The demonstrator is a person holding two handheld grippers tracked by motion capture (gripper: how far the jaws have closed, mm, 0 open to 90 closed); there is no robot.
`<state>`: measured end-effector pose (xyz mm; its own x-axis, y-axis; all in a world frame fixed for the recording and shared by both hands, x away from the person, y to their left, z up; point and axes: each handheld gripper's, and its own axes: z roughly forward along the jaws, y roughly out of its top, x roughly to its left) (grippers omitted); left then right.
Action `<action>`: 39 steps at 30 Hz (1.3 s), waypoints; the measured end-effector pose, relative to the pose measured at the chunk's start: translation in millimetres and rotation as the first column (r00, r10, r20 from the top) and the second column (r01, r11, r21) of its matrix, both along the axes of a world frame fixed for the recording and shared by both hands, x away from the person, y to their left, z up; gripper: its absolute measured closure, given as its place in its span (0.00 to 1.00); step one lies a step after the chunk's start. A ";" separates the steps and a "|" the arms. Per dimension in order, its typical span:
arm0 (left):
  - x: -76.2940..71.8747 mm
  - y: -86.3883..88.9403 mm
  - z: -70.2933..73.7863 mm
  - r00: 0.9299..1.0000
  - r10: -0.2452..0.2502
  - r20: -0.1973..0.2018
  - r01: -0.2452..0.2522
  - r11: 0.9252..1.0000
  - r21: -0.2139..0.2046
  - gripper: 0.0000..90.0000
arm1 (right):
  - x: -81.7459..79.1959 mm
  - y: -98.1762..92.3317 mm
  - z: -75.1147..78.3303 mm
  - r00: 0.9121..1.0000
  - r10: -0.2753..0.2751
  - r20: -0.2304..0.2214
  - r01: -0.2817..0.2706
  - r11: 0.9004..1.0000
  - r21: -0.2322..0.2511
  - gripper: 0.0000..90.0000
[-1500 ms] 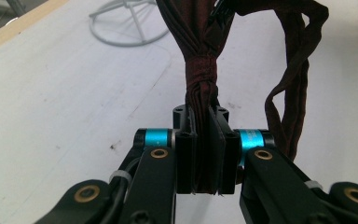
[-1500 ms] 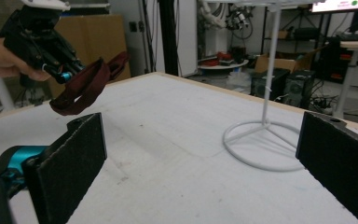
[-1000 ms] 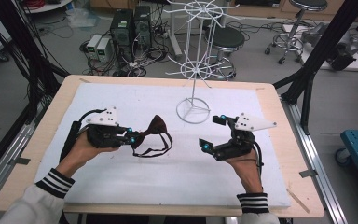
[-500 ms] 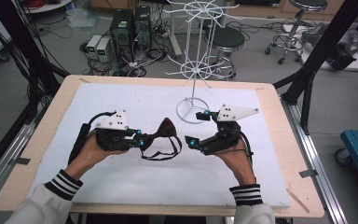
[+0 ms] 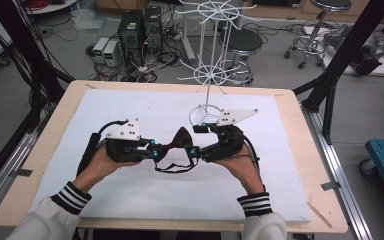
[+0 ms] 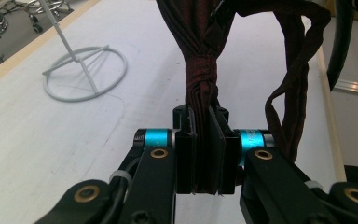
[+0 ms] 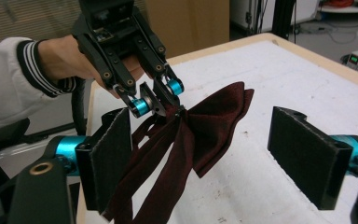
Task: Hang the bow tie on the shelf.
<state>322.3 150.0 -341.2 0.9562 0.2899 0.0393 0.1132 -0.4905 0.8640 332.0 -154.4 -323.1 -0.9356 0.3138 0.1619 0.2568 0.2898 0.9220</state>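
Here the work in hand is a hand-over of a dark red bow tie (image 5: 176, 145), which hangs above the middle of the white tabletop (image 5: 145, 105), a little nearer to the person's edge than to the far edge. The left tool (image 6: 204, 154) is closed on the bow tie at its knot; in the left gripper view the two pads squeeze the cloth just below the knot. The right tool (image 7: 205, 154) is not gripping yet. Its jaws have just been closing, but they are wide apart at this moment, and one wing and the strap (image 7: 135, 196) of the bow tie lie between them. The strap hangs close against the left-hand pad (image 7: 107, 158) in the right gripper view; whether it touches is not clear.

The next move, as it seems, is to close the right tool on the free wing, so both tools can hold the bow tie spread. This calls for a small advance only, because the cloth is soft and can slip out.

The white wire stand (image 5: 206, 75) has its round base (image 5: 204, 114) near the far edge, just behind the right tool. Toward the left, right and near edges the tabletop offers open room for moving.
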 end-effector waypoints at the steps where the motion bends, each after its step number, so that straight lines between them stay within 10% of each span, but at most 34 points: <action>1: -0.1 -0.2 -0.1 1.000 -0.002 -0.001 0.002 1.000 -0.002 0.91 | 1.6 2.8 0.0 1.000 0.007 -0.020 -0.007 1.000 -0.010 0.29; 17: 0.0 2.7 0.8 1.000 -0.021 0.014 0.021 1.000 -0.012 0.91 | 9.5 12.8 -2.7 0.996 0.040 -0.083 -0.043 0.998 -0.044 0.85; 26: 1.7 4.1 0.7 1.000 -0.019 -0.006 0.019 0.999 -0.028 0.87 | 7.4 12.6 -1.0 0.996 0.046 -0.081 -0.049 0.998 -0.040 0.90; 32: 4.1 5.6 0.3 1.000 -0.024 -0.016 0.023 0.997 -0.075 0.66 | 6.0 10.8 0.2 0.997 0.033 -0.064 -0.036 0.998 -0.050 0.90; 39: 10.5 9.8 -0.3 0.996 0.059 -0.060 -0.065 0.992 -0.108 0.10 | 4.2 1.7 2.0 0.999 -0.003 -0.050 0.001 0.999 -0.043 0.90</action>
